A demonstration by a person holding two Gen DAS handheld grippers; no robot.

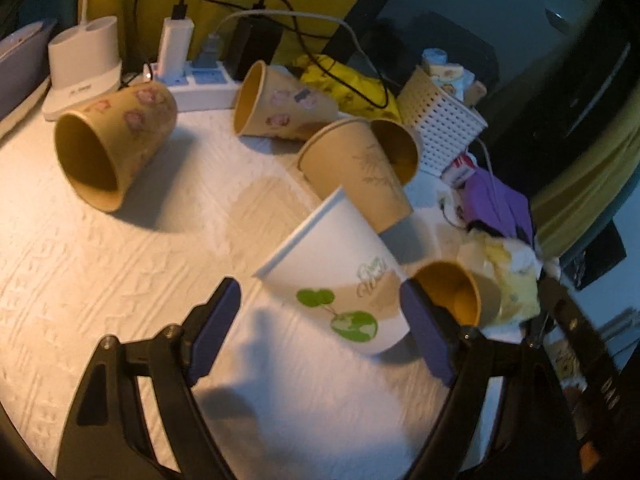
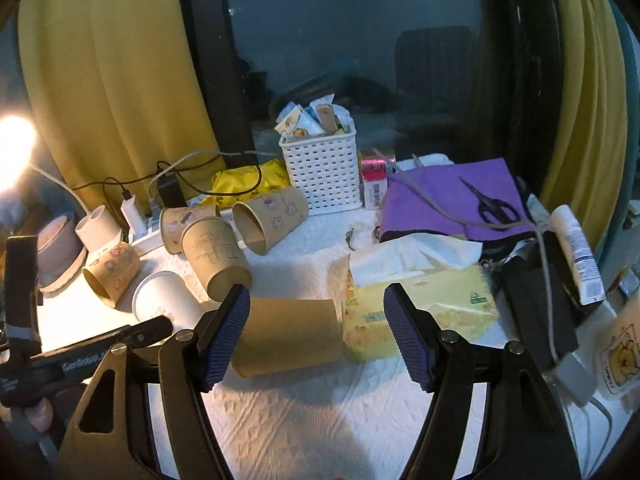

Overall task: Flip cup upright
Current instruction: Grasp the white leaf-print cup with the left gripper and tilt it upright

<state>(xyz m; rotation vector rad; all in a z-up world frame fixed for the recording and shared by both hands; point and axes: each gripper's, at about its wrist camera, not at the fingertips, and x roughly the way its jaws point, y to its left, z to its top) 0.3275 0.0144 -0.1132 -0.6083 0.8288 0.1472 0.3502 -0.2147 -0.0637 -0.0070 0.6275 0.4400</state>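
Several paper cups lie on their sides on the white cloth. A white cup with a green globe print (image 1: 340, 276) lies just ahead of my open, empty left gripper (image 1: 320, 320); it also shows in the right wrist view (image 2: 168, 300). A plain brown cup (image 2: 288, 332) lies just ahead of my open, empty right gripper (image 2: 316, 320), against a yellow tissue pack (image 2: 424, 312); in the left view it (image 1: 460, 296) lies by the right finger. A brown leaf-print cup (image 1: 356, 172) and flower-print cups (image 1: 112, 144) (image 1: 280, 104) lie farther back.
A white basket (image 2: 324, 176) stands at the back. A power strip with chargers (image 1: 196, 80) and a white lamp base (image 1: 84, 64) are at the back left. A purple cloth with scissors (image 2: 492, 204), a tube (image 2: 580, 256) and cables lie to the right.
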